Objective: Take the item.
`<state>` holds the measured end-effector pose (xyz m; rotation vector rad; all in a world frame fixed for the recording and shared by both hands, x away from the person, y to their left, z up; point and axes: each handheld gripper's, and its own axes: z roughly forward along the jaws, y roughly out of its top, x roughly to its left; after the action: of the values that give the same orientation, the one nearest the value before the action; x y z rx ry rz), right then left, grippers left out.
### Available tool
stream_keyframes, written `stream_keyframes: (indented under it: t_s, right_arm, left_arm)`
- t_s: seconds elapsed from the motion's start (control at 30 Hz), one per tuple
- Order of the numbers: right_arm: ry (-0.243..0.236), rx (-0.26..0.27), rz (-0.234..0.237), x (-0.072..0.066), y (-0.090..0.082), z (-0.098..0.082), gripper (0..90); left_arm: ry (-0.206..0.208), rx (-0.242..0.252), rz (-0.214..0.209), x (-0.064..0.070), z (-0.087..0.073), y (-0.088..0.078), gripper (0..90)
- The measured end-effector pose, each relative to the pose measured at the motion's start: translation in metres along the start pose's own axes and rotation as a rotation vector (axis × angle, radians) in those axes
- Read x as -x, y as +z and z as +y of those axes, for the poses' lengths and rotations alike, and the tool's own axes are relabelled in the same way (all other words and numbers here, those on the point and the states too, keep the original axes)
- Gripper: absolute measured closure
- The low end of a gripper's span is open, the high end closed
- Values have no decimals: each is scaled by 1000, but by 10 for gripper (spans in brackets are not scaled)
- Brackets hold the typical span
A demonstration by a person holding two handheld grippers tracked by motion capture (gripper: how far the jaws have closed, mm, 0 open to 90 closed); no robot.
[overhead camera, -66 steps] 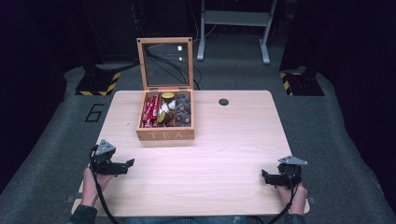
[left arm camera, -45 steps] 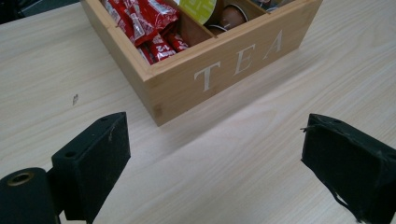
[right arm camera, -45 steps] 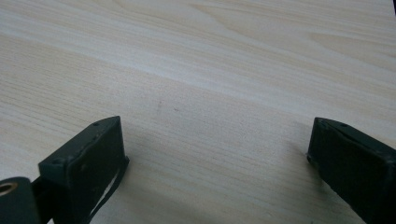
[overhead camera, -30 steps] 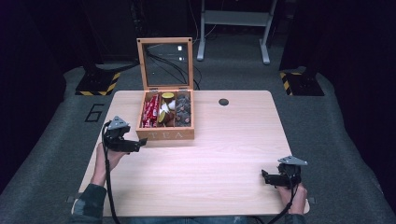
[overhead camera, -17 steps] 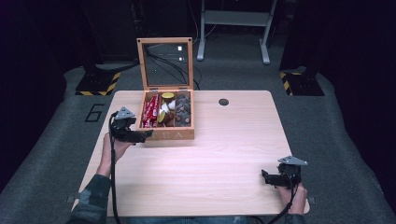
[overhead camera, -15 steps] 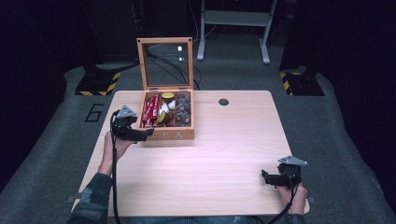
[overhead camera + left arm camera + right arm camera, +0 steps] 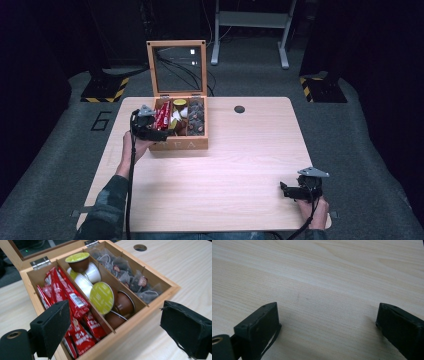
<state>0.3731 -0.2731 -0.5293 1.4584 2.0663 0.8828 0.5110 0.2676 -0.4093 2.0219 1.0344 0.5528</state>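
A wooden tea box stands open at the table's back left, its glass lid upright. Its left compartment holds red sachets, the middle one brown and white capsules with green lids, the right one dark tea bags. My left gripper hovers at the box's front left corner, open, with nothing between its jaws; in the left gripper view the gripper spans the box's near wall. My right gripper rests open near the table's front right, over bare wood.
The light wooden table has a round cable hole at the back, right of the box. Dark carpet surrounds the table, with a metal stand's feet behind it and yellow-black striped bases at both sides.
My left gripper has travelled from the table's front left forward and rightward to the box's front left corner. The right gripper has stayed put.
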Motion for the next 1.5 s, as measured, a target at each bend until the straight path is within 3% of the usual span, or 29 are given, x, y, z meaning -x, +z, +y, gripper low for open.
stream_keyframes:
  t_s: [0.27, 0.5, 0.83, 1.2, 1.5]
  right_arm:
    - [6, 0, -1, -1, 0, 0, 42]
    - [4, 4, -2, -1, 0, 0, 46]
    - [2, 2, 0, -1, 0, 0, 50]
    - [1, 5, 2, -1, 0, 0, 53]
    - [0, 10, 2, -1, 0, 0, 55]
  left_arm:
    - [1, -2, 9, -1, 11, 15, 113]
    - [-27, -14, 16, -3, 17, 30, 103]
    - [11, -57, 51, 1, 16, 55, 159]
    - [40, -109, 91, 11, 13, 78, 370]
    - [55, -151, 135, 17, 11, 87, 427]
